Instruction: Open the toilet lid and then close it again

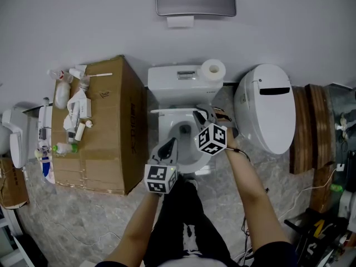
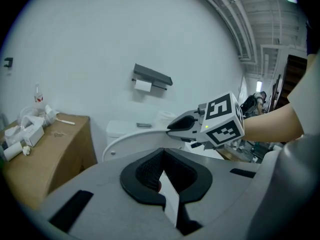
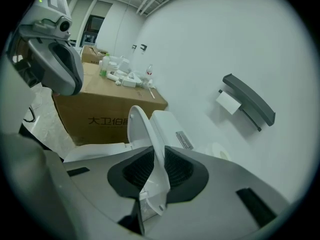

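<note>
**Asker:** What was at the left of the head view?

**Describer:** A cardboard box (image 1: pixel 111 132) stood at nine o'clock from the toilet bowl (image 1: pixel 164 128). Bottles (image 1: pixel 75 107) and other small toiletries were scattered over the box's left half.

**Asker:** And in the middle?

**Describer:** The bowl sat at the centre with its cistern (image 1: pixel 172 81) at twelve o'clock, against the wall. A toilet roll (image 1: pixel 213 70) rested on the cistern's right end. Higher on the wall hung a grey paper holder (image 1: pixel 196 3). The left gripper (image 1: pixel 167 148) hovered at the bowl's seven o'clock edge. Its jaws were pressed together with nothing between them.

**Asker:** Where was the toilet lid?

**Describer:** The toilet lid (image 3: pixel 141 129) was raised off the bowl and hinged at the cistern side. Its free rim was pinched in the right gripper (image 1: pixel 199 117), at about two o'clock on the bowl. In the right gripper view the lid ran edge-on between the two pads. The pads were closed against its faces, so the jaws stood only as far apart as the lid's thickness.

**Asker:** And at the right?

**Describer:** A white oval unit (image 1: pixel 267 110) with a dark slot stood at three o'clock, well apart from the bowl.
</note>
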`<state>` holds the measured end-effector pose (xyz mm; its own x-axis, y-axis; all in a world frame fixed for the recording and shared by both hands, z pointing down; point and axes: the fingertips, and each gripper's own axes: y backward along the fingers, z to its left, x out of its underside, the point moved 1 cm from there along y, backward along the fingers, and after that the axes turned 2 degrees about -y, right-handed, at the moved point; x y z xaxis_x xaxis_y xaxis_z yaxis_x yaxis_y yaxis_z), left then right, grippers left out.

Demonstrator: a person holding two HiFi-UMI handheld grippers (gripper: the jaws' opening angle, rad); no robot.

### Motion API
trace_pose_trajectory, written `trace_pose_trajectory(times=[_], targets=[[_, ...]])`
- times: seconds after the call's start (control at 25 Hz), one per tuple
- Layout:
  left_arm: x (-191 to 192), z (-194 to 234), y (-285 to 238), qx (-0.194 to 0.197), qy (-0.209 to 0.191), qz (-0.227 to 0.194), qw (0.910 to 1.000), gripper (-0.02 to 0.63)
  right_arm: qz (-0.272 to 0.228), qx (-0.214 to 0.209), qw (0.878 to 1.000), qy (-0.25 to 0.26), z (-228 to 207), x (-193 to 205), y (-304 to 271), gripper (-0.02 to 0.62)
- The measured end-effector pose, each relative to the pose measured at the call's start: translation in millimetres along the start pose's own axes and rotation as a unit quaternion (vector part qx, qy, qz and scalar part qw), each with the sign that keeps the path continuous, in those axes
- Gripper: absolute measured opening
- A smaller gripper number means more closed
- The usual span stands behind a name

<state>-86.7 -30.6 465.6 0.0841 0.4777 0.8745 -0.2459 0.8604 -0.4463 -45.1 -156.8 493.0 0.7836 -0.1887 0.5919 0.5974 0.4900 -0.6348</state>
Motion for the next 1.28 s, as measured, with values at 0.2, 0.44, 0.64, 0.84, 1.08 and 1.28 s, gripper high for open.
trace_pose_trajectory(times=[0.2,0.44,0.64,0.84,1.08,1.28], targets=[[6,-2,7,0.002,0.0,-0.001,1.0,0.005,0.005,-0.004,1.0,0.002,8,2,4,0.052],[10,2,17,-0.004,0.003,-0.003,1.0,0.006,0.012,-0.006,1.0,0.005,17,4,8,0.052],[10,6,22,-0.01,0.004,-0.006,0.9999,0.006,0.013,-0.008,1.0,0.007,24,5,12,0.052],[14,4,22,-0.012,0.007,-0.005,0.9999,0.005,0.01,-0.012,1.0,0.008,31,8,16,0.052],[21,-1,21,-0.01,0.008,0.0,0.9999,0.006,-0.001,-0.016,1.0,-0.001,42,11,22,0.052],[26,-4,23,-0.014,0.009,0.002,0.9999,0.006,-0.006,-0.019,1.0,-0.003,49,13,26,0.054]])
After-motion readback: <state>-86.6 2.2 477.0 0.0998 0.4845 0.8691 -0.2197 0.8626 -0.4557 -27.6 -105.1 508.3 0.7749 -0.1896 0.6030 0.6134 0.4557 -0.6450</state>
